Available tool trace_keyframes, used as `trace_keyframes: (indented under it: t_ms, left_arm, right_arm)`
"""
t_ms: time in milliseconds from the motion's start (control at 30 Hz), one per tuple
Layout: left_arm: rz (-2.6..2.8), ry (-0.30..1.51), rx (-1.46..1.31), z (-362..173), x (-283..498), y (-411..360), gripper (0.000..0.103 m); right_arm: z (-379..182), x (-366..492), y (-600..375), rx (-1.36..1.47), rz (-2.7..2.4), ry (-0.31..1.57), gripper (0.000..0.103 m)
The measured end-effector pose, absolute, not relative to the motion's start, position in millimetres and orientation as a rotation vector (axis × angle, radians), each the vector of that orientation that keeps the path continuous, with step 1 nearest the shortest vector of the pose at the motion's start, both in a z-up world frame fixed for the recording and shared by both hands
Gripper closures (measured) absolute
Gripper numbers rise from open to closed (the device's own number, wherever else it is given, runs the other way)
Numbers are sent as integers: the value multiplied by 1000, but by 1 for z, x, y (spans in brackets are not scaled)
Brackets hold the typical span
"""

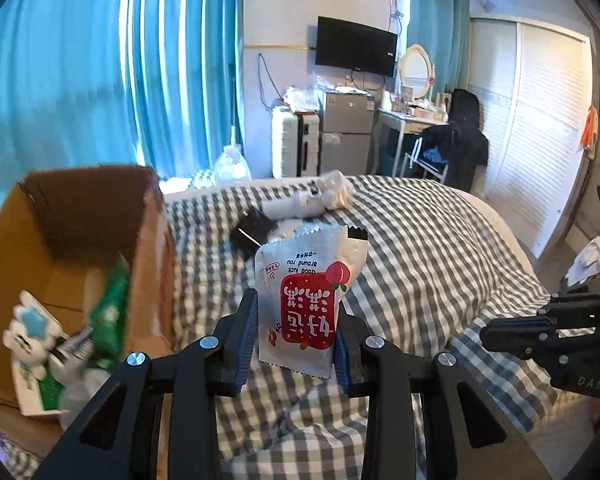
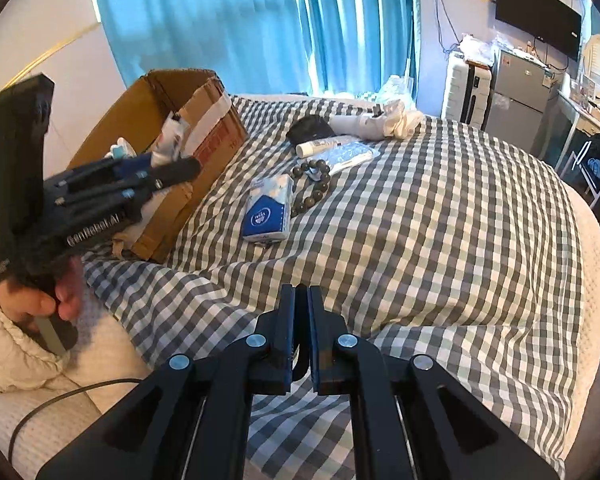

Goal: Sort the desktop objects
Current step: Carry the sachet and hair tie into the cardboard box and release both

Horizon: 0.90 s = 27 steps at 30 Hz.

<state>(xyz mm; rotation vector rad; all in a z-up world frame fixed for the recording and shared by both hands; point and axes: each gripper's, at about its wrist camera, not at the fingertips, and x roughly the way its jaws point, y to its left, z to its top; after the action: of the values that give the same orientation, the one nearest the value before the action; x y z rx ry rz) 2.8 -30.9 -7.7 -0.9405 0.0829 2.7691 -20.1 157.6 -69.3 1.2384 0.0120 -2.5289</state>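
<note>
L gripper (image 1: 296, 344) carrying snack packet (image 1: 306, 300) w/ box (image 1: 80, 216) just to its left.
Packet pinched upright above the checked bedspread (image 1: 440, 248), prob. so it drops in cleanly; R gripper (image 2: 301, 344) closed, empty, parked clear.

White snack packet (image 1: 306, 300) carried upside-down English "Good luck around you" above large white Chinese characters on a red panel, left gripper (image 2: 100, 196) body read "GenRobot.AI", right gripper (image 1: 548, 332) casing showed "DAS"

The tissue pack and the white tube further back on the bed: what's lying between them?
In the right wrist view, a string of dark beads lies between the tissue pack and the white tube, on the checked bedcover.
</note>
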Motion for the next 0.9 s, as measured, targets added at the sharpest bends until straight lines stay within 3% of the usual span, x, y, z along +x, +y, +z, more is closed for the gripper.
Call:
trace_keyframes:
  t_ms: [200, 467, 600, 900]
  left_arm:
    - [2745, -57, -964, 15, -21, -44, 70]
    - [2898, -156, -861, 64, -43, -81, 70]
    - [2954, -109, -871, 62, -42, -108, 70]
    - [3097, -150, -1031, 36, -53, -196, 70]
  right_arm:
    - [-41, -23, 144, 1160, -2547, 59, 97]
    - [13, -52, 122, 1030, -2450, -88, 97]
    - [28, -75, 96, 982, -2365, -181, 97]
    - [15, -127, -11, 987, -2254, -100, 97]
